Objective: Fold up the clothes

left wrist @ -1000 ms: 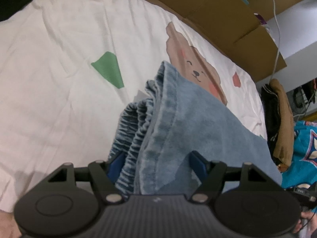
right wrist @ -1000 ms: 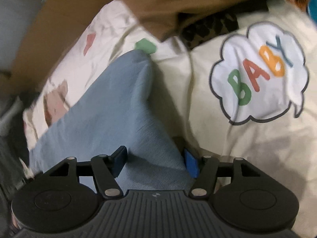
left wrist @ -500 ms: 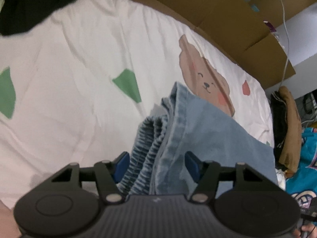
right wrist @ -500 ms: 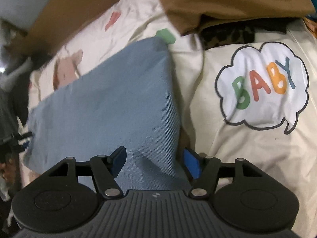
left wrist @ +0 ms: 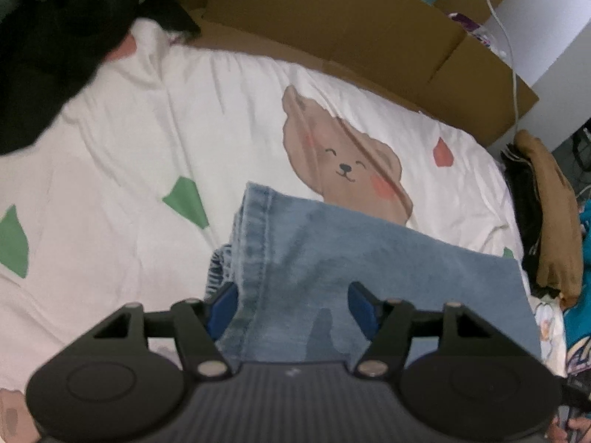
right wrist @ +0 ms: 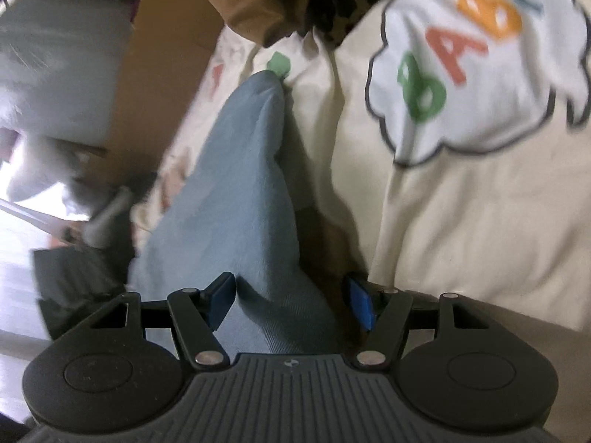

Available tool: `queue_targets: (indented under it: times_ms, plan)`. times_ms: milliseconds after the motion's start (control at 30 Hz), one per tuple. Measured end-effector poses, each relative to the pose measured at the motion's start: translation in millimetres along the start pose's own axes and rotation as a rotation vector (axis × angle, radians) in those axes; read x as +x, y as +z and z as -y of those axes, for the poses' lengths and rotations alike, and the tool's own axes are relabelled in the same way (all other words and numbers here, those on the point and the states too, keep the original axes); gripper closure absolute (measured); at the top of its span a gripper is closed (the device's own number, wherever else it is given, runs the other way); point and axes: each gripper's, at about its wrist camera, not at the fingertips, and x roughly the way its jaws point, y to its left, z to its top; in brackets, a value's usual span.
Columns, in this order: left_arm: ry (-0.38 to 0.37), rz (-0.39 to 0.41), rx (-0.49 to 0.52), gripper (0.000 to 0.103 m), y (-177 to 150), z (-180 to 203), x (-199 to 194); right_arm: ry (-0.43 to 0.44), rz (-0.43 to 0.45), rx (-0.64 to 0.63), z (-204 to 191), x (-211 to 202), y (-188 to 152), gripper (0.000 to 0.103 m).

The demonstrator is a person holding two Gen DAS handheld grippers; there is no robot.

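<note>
Light blue folded jeans (left wrist: 332,251) lie on the white printed bedsheet (left wrist: 147,129), their stitched hem and gathered waistband toward the left. My left gripper (left wrist: 292,304) hovers over that end. Its jaws stand wide and denim passes under and between its blue pads, which do not visibly pinch it. In the right wrist view the jeans (right wrist: 251,184) run away from me as a narrow ridge. My right gripper (right wrist: 291,301) straddles this end, open. One pad sits beside the denim and a gap shows at the other.
Cardboard panels (left wrist: 332,18) line the far side of the bed. A black garment (left wrist: 48,55) lies at top left. A brown and black clothes pile (left wrist: 554,203) and a teal garment (left wrist: 580,295) sit at the right. A cloud print reading BABY (right wrist: 472,66) marks the cream cover.
The left view has risen and tilted, showing more bed, and the waistband has slid toward the left pad. The right gripper has dropped and swung, and the denim now looks narrower between its fingers.
</note>
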Motion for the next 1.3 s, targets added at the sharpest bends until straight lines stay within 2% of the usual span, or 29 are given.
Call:
queue_targets:
  times_ms: [133,333,367,433,467,567,667,767,833,900,1000,1200,1267,1300]
  plan:
    - [0.052,0.024,-0.043,0.04,1.5,-6.6,-16.2,0.1,0.017,0.041,8.2,5.7,-7.6,0.033]
    - [0.067,0.062,-0.029,0.04,-1.1,6.2,-32.4,0.089,-0.01,-0.002,-2.1,13.3,-13.2,0.035]
    - [0.061,0.067,-0.024,0.04,-2.3,11.6,-32.8,0.094,-0.015,0.006,-3.2,14.0,-13.2,0.038]
    - [0.048,0.072,-0.007,0.04,-5.1,23.2,-31.4,0.117,-0.018,0.022,-6.1,11.7,-12.7,0.054]
    - [0.039,0.07,0.001,0.04,-6.9,29.2,-29.3,0.144,-0.012,0.034,-7.2,8.6,-11.9,0.068]
    - [0.014,0.056,0.028,0.04,-15.7,46.8,-20.5,0.238,0.013,0.057,-14.5,-2.9,-10.0,0.075]
    - [-0.01,0.031,0.053,0.04,-26.5,62.5,-11.3,0.243,0.021,0.034,-26.4,-5.0,-9.3,0.075]
    - [-0.025,0.014,0.088,0.04,-35.4,76.7,-5.3,0.21,0.032,0.044,-24.2,-4.2,-9.7,0.07]
    - [-0.03,0.005,0.11,0.04,-39.6,83.9,-2.7,0.188,0.04,0.065,-18.7,-1.8,-11.7,0.06]
    - [-0.029,-0.002,0.129,0.04,-41.6,88.4,-0.6,0.164,0.043,0.078,-14.5,2.5,-15.0,0.046]
    - [-0.031,-0.013,0.149,0.04,-43.7,91.5,2.4,0.12,0.045,0.083,-7.6,8.3,-23.2,0.037]
    - [-0.054,-0.046,0.16,0.041,-49.2,95.0,12.3,0.115,0.073,0.13,4.2,19.8,-38.9,0.038]
    - [-0.066,-0.063,0.167,0.042,-53.2,96.7,17.1,0.142,0.096,0.197,10.0,19.5,-40.0,0.043]
    - [-0.071,-0.07,0.173,0.042,-55.4,97.6,19.5,0.145,0.105,0.219,11.8,19.6,-40.3,0.054]
